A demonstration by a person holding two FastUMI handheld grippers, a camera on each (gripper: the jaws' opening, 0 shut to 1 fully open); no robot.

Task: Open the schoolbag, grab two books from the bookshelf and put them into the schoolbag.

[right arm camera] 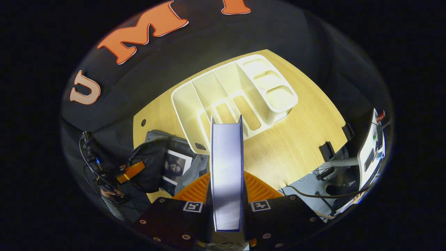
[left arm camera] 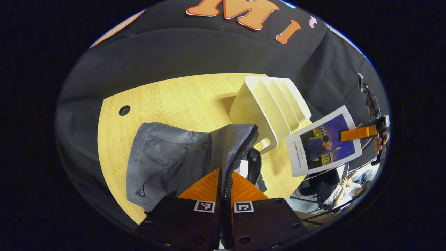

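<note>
We are holding the schoolbag (left arm camera: 181, 157) open with our left gripper (left arm camera: 224, 184): its fingers are closed nearly together on the zipper edge of the bag's mouth, pinching the grey cloth between them. The bag is sitting on the wooden surface (left arm camera: 167, 97), just beside the white bookshelf (left arm camera: 268, 108). The cloth is looking soft and floppy, so we are judging that the mouth will sag shut unless we are keeping that rim lifted; the stiff zipper seam seems the best place to grip, since bare cloth would likely slide out.

Our right gripper (right arm camera: 226, 195) is clamping a book (right arm camera: 226, 167), both fingers pressing on its covers, the thin edge pointing forward. In the left gripper view that same book (left arm camera: 324, 143) is hanging in the air past the shelf, well off the surface, cover toward us. It is looking thin, light and fairly stiff, with a glossy cover that may be slippery, so we are judging that a firm squeeze near its middle suits it.

In the right gripper view another book (right arm camera: 176, 167) is already lying inside the open bag (right arm camera: 153, 164), below the empty bookshelf (right arm camera: 233, 94).
</note>
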